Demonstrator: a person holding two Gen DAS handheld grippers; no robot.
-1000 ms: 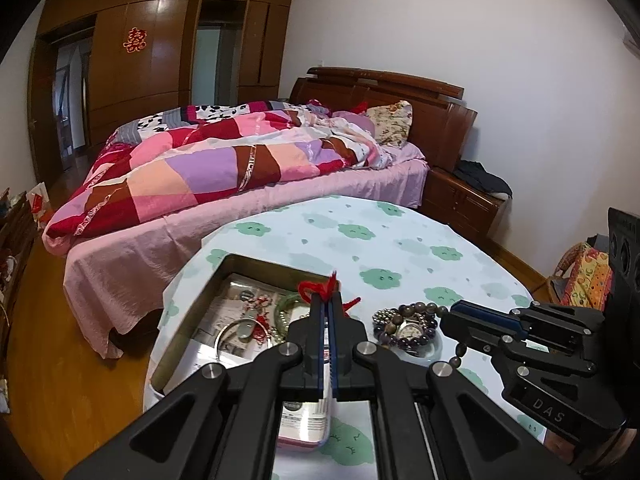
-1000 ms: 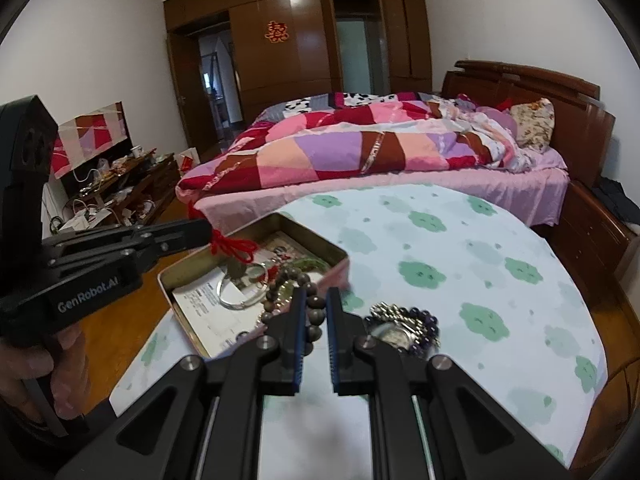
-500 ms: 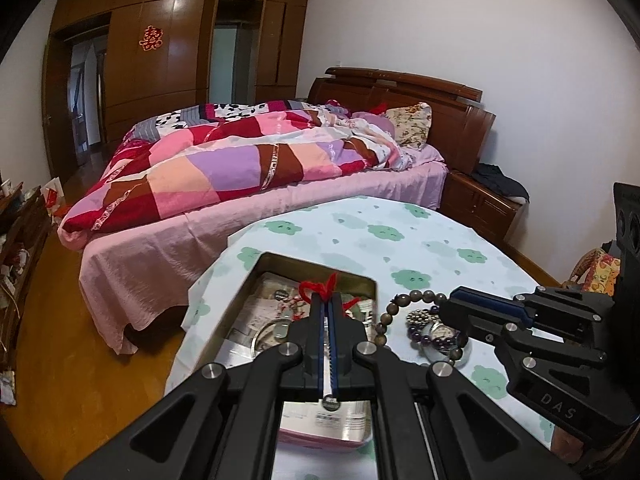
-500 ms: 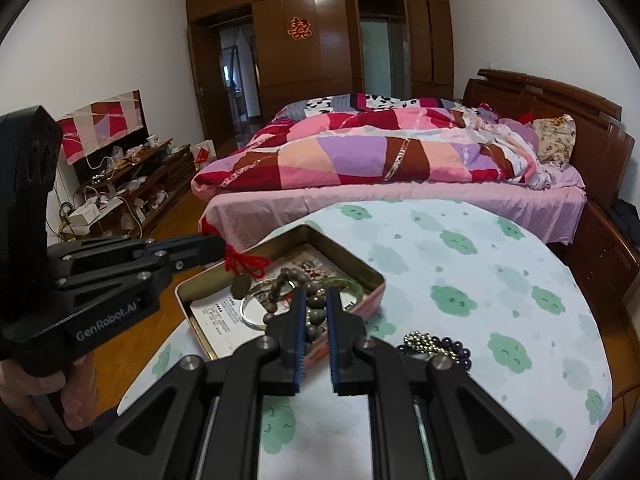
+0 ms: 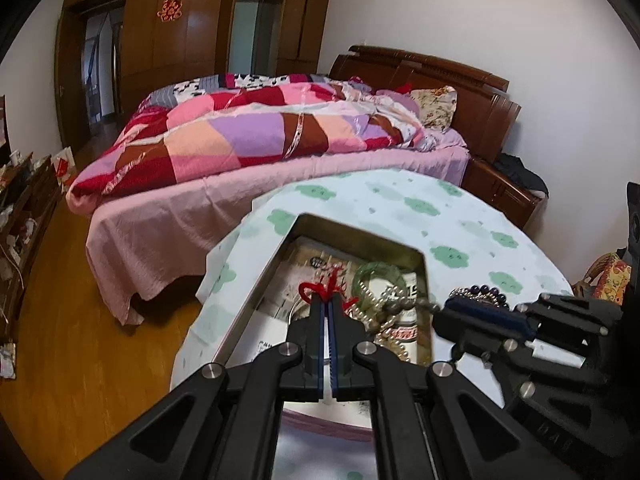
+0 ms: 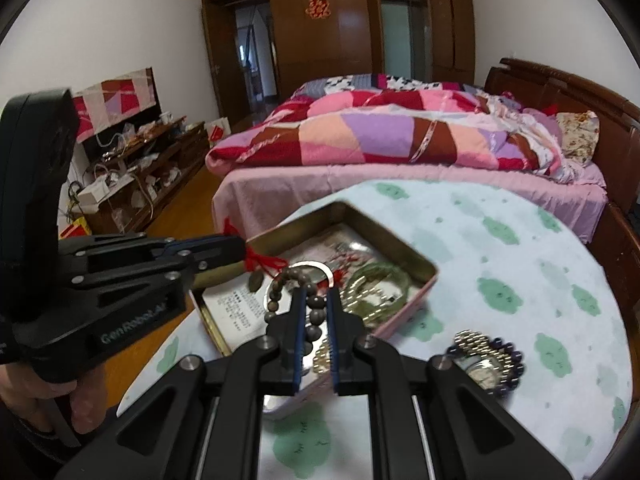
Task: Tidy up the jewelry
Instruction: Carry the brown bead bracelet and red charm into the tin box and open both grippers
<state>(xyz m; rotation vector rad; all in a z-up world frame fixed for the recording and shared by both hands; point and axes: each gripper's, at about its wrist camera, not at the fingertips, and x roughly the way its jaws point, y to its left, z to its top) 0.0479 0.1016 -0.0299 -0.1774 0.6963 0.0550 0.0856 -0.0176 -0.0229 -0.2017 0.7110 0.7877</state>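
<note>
An open metal tin (image 5: pixel 360 236) (image 6: pixel 400 248) sits on the cloud-print tablecloth (image 6: pixel 500 240). It holds papers, a green bangle (image 5: pixel 376 276) (image 6: pixel 380 276) and a silver bangle (image 6: pixel 316 270). My left gripper (image 5: pixel 328 300) is shut on a red cord (image 5: pixel 316 290) over the tin. In the right wrist view that cord (image 6: pixel 264 260) dangles a small pendant from the left gripper (image 6: pixel 236 246). My right gripper (image 6: pixel 316 298) is shut on a brown bead bracelet (image 6: pixel 276 296) that hangs into the tin. A watch with dark beads (image 6: pixel 484 360) lies on the cloth to the right.
A bed with a patchwork quilt (image 5: pixel 260 136) stands just beyond the table. Wood floor (image 5: pixel 60 340) drops away on the left past the table edge. A cluttered low cabinet (image 6: pixel 132 160) lines the left wall. A hand (image 6: pixel 40 392) grips the left tool.
Both grippers have moved left and lower with their loads, so both pieces now hang over the tin. The watch and dark beads have slid to the right of both views.
</note>
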